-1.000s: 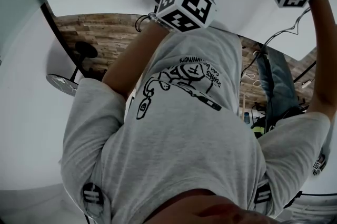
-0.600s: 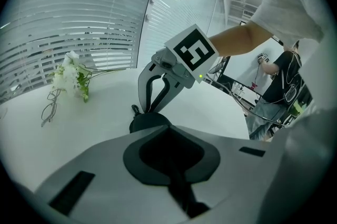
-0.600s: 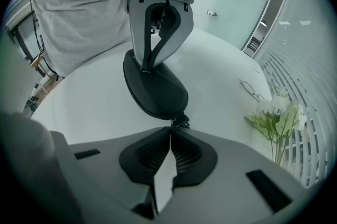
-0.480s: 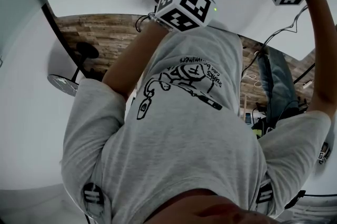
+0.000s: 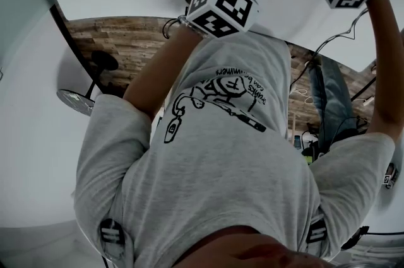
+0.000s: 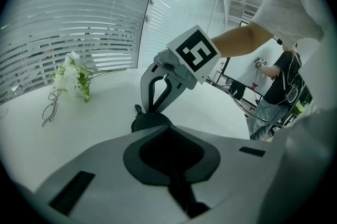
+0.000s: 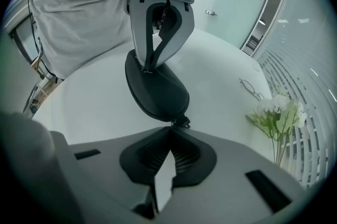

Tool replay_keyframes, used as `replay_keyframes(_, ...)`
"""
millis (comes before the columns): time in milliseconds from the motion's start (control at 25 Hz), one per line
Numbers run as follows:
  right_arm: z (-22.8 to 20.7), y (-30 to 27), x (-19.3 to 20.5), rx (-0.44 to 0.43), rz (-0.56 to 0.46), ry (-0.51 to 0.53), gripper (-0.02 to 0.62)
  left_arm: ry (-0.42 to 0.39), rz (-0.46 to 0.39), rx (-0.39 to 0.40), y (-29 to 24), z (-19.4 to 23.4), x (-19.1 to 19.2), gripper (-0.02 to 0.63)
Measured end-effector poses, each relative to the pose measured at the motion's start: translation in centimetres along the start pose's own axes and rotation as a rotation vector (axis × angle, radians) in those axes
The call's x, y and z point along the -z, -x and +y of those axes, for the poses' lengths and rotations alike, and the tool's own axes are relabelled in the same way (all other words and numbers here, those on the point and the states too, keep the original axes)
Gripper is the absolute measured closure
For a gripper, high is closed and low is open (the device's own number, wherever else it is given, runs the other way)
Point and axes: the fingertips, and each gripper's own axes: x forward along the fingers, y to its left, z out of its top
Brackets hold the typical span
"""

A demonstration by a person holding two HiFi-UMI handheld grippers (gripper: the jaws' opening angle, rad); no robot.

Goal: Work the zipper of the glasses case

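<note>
Case: the black oval zippered glasses case [image 7: 158, 88] hangs in the air above the round white table [image 7: 95, 107], spanning the two tools.
Left gripper [image 6: 167, 129]: clenched on the case's far end.
Right gripper [image 7: 171, 129]: tips pinched on the small black zipper pull [image 7: 182, 122] at the near end.
Done: both grips are set.
Left: the shell looks shut and I cannot tell whether any of the seam is open; the pull sits at one end, so the run along the seam probably remains.

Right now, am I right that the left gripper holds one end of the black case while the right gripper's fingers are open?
Not quite: the right gripper view shows the right gripper shut on the zipper pull. The left gripper does hold one end of the black case.
</note>
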Motion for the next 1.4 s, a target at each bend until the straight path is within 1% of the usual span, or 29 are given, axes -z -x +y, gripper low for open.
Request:
replay_keyframes(240, 0.2, 0.3, 0.3, 0.017, -0.002, -0.041, 0.589, -0.010, -0.005, -0.012, -0.2, 0.0, -0.1, 0.584)
replay_keyframes(320, -0.1, 0.5, 0.4, 0.037, -0.002, -0.056, 0.591, -0.005, -0.012, -0.015, -0.1, 0.1, -0.3, 0.584)
replay_keyframes(400, -0.5, 0.6, 0.4, 0.060, 0.002, -0.068, 0.591, 0.014, -0.020, -0.012, 0.2, 0.2, -0.6, 0.584)
replay_keyframes(520, -1.1, 0.5, 0.4, 0.080, 0.016, -0.068, 0.591, 0.048, -0.038, 0.017, 0.4, -0.1, -1.3, 0.583)
replay_keyframes(560, -1.3, 0.4, 0.3, 0.086, 0.018, -0.068, 0.591, 0.043, -0.045, 0.023, 0.4, -0.3, -1.6, 0.581)
replay_keyframes(640, -1.6, 0.0, -0.1, 0.096, 0.023, -0.067, 0.591, -0.004, -0.040, 0.009, 0.1, -0.5, -1.7, 0.570)
replay_keyframes(760, -1.5, -0.2, -0.3, 0.104, 0.031, -0.065, 0.591, -0.121, 0.018, -0.056, -0.6, -0.5, -0.8, 0.574)
replay_keyframes(880, -0.9, -0.3, 0.0, 0.099, 0.034, -0.073, 0.591, -0.185, 0.049, -0.088, -1.2, -0.8, -0.3, 0.578)
replay_keyframes(1200, -0.5, 0.0, -0.8, 0.087, 0.016, -0.119, 0.591, -0.162, 0.035, -0.076, -0.2, -0.2, -0.1, 0.583)
replay_keyframes(1400, 0.5, 0.2, 0.1, 0.080, 0.002, -0.148, 0.591, -0.147, 0.037, -0.073, -0.9, -0.4, -0.3, 0.584)
